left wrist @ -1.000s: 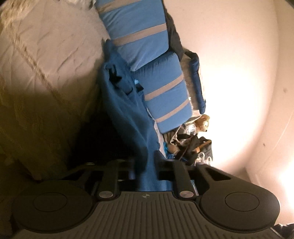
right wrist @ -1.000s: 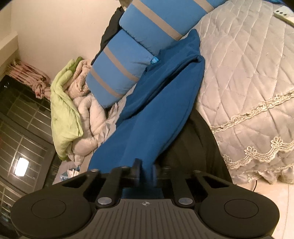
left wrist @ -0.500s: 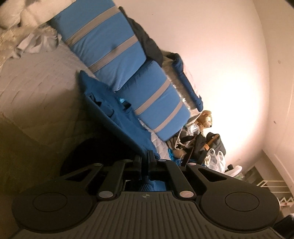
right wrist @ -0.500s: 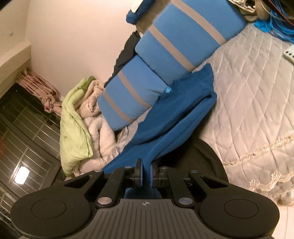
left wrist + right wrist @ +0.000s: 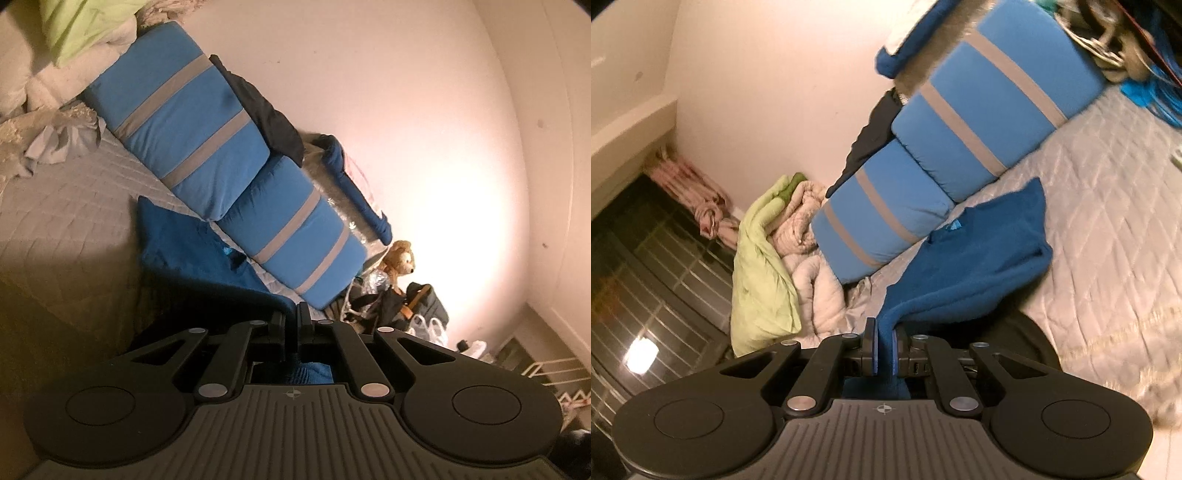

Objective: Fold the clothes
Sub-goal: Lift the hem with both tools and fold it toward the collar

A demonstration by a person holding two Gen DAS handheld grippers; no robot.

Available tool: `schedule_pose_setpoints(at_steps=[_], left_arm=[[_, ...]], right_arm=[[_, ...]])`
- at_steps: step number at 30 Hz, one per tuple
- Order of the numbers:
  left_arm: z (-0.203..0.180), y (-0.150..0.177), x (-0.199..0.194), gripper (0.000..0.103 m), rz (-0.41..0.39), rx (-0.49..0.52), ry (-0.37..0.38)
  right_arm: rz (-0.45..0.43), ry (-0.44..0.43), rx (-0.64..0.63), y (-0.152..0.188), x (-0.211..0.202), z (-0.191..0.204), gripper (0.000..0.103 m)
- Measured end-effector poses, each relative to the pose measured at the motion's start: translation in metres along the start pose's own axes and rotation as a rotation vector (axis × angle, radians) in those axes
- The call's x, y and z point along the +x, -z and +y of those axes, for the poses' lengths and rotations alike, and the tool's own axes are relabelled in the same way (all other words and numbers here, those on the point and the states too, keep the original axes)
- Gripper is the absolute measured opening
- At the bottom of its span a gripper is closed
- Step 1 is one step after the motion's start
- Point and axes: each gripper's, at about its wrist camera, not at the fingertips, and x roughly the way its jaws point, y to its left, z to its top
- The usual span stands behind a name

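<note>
Item: dark-blue fleece garment (image 5: 975, 258), far end on grey quilted bed (image 5: 1108, 229), just beside two blue cushions w/ grey stripes (image 5: 942, 155).
L gripper (image 5: 291, 325): fingers clenched on near hem.
R gripper (image 5: 882, 345): fingers clenched on other near corner.
Purpose, prob.: both corners lifted so cloth is taut, ready to fold.
Misc: green blanket (image 5: 761, 266) far left; teddy bear (image 5: 399, 258).

A blue fleece garment (image 5: 975, 266) lies rumpled on the quilted bed, one edge lifted.
</note>
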Motion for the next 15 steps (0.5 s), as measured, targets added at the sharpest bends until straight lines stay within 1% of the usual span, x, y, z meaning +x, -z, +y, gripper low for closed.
schedule_pose_setpoints(at_steps=[2,6,10,15], left_arm=[[0.002,-0.007,0.015,0.005,-0.008,0.01,-0.008],[-0.001,-0.022,0.035,0.005,-0.035,0.061,-0.021],[-0.005,-0.039,0.047,0.005,-0.07,0.112,-0.049],[-0.007,-0.06,0.06,0.005,-0.089,0.119,-0.061]], right_arm=[[0.002,-0.003,-0.032,-0.01,0.013,0.001,0.009],[-0.005,0.006,-0.089,-0.031,0.036,0.003,0.009],[-0.05,0.015,-0.107,-0.054,0.049,0.003,0.009],[-0.099,0.027,-0.107,-0.078,0.064,-0.003,0.009]])
